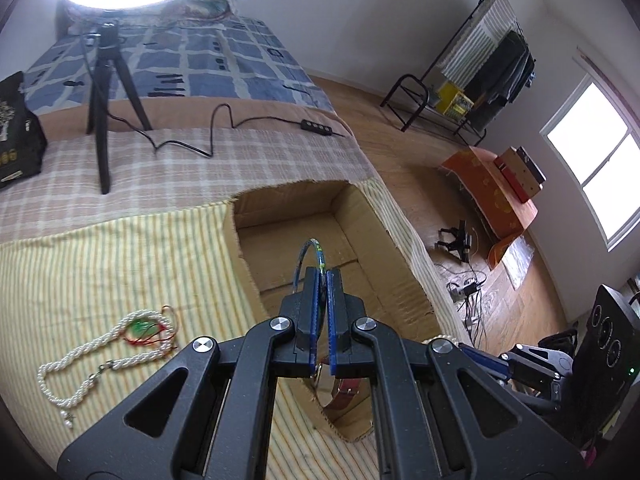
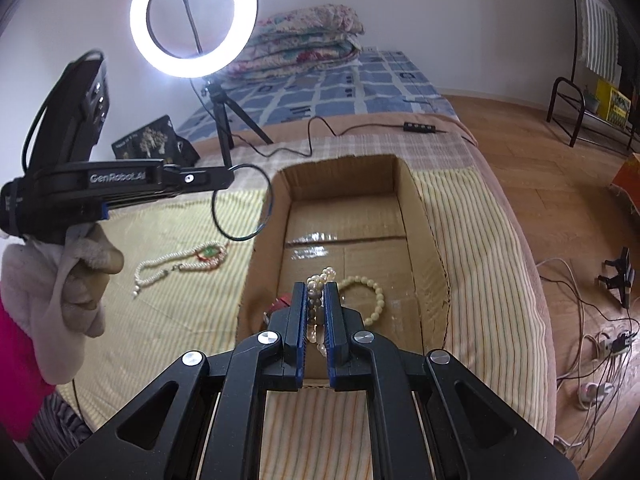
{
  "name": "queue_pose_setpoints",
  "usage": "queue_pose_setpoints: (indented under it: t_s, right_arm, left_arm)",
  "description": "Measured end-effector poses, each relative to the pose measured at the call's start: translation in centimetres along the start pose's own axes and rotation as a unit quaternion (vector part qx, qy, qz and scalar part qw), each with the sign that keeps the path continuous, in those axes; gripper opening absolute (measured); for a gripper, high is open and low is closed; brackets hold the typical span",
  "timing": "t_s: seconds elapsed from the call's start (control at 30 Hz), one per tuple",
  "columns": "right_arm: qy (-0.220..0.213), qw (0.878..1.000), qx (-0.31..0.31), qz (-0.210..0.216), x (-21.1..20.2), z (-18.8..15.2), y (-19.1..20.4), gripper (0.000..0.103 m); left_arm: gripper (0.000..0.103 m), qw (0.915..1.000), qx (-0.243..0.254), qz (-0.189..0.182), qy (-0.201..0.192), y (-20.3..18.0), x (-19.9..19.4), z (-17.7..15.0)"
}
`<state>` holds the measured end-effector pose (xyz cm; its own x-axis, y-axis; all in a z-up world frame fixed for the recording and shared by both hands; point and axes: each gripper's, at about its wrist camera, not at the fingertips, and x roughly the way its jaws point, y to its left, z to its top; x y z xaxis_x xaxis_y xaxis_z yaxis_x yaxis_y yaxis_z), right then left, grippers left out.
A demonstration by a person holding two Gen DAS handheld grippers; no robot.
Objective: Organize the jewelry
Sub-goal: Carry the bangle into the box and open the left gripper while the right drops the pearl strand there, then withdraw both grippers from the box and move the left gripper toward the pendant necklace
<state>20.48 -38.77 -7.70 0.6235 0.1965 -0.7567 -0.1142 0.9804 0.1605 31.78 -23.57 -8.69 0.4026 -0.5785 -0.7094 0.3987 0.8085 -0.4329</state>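
In the left wrist view, the left hand-held gripper [image 1: 323,276] pinched a thin bangle [image 1: 310,254] above the cardboard box [image 1: 400,248]; a pearl necklace [image 1: 100,352] lay left of the box on the bed.

In the right wrist view, the right hand-held gripper [image 2: 316,292] pinched a bead bracelet [image 2: 318,280] over the box [image 2: 424,240], where a cream bracelet [image 2: 374,296] lay inside.

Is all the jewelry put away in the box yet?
Not yet. A cream bead bracelet and a red-strapped watch already lie in the cardboard box. The left gripper holds a thin bangle over the box, and the right gripper holds a pearl bracelet. The pearl necklace waits on the striped cloth.
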Motion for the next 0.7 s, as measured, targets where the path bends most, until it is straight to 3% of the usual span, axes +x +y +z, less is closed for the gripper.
queue_pose_setpoints:
  t_s: [0.4, 0.47, 0.5, 0.7]
  right_arm:
    - [0.008, 1.0, -0.012, -0.011, 0.6, -0.4, -0.1, 0.008]
    - [0.008, 1.0, -0.014, -0.016, 0.7, -0.4, 0.1, 0.026]
    - [0.007, 1.0, -0.014, -0.019, 0.7, -0.4, 0.1, 0.042]
    - [0.003, 1.0, -0.018, -0.021, 0.6, -0.4, 0.4, 0.045]
  left_arm:
    - [0.001, 0.9997, 0.02, 0.012, 0.007, -1.3, 1.1, -0.6]
    - [0.001, 0.9996, 0.023, 0.016, 0.005, -1.5, 0.9, -0.6]
    - [0.001, 0.9996, 0.024, 0.017, 0.005, -1.5, 0.9, -0.6]
    - [0.001, 0.9994, 0.026, 0.023, 0.003, -1.3, 0.3, -0.8]
